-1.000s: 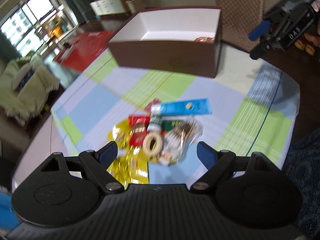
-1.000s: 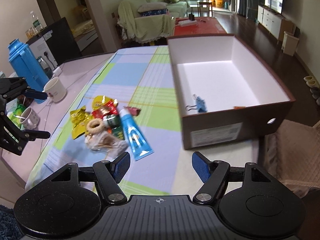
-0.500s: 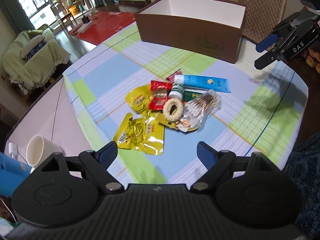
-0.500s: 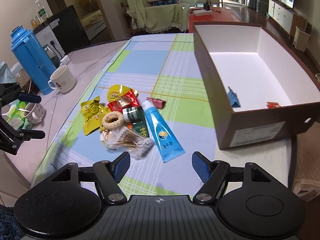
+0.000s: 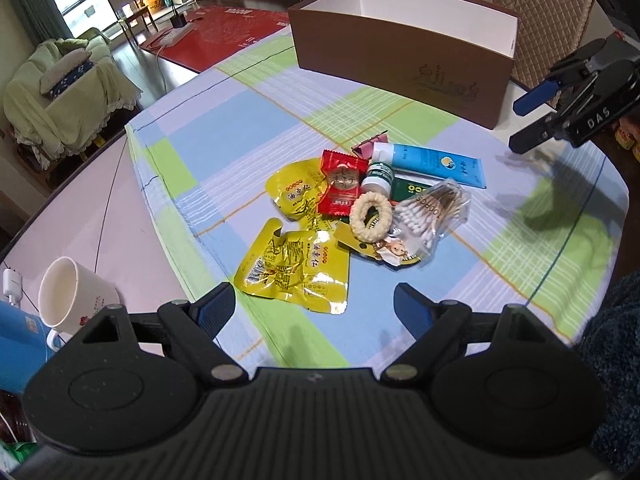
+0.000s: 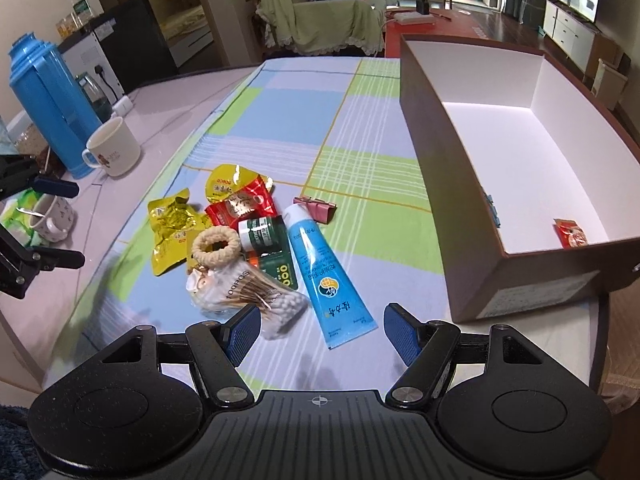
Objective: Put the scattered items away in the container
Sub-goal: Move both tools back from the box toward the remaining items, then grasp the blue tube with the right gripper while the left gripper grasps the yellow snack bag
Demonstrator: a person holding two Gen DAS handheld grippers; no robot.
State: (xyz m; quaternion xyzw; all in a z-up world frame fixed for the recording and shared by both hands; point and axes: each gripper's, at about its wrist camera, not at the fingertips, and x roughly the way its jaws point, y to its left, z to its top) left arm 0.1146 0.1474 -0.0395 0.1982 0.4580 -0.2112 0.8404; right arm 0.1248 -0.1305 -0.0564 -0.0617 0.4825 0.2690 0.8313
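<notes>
A heap of small items lies mid-table: a blue tube [image 6: 326,276], a bag of cotton swabs [image 6: 250,294], a woven ring [image 6: 216,245], yellow snack packets [image 5: 294,266], a red packet [image 5: 341,188] and a small green jar [image 6: 260,233]. The brown box [image 6: 532,280] with white inside stands to the right; a blue clip [image 6: 491,208] and a red packet [image 6: 571,233] lie in it. My right gripper [image 6: 322,334] hangs open just short of the tube and swab bag. My left gripper [image 5: 316,310] is open, low over the cloth near the yellow packets.
A blue thermos [image 6: 48,104] and a white mug [image 6: 114,146] stand at the table's left edge, with a second mug [image 6: 52,214] nearer. A pink clip [image 6: 314,206] lies beside the tube cap. A wicker chair [image 5: 540,12] stands behind the box.
Both grippers have drawn back from the box toward the heap. The right one came lower and closer to the tube and swabs. Both stayed open.
</notes>
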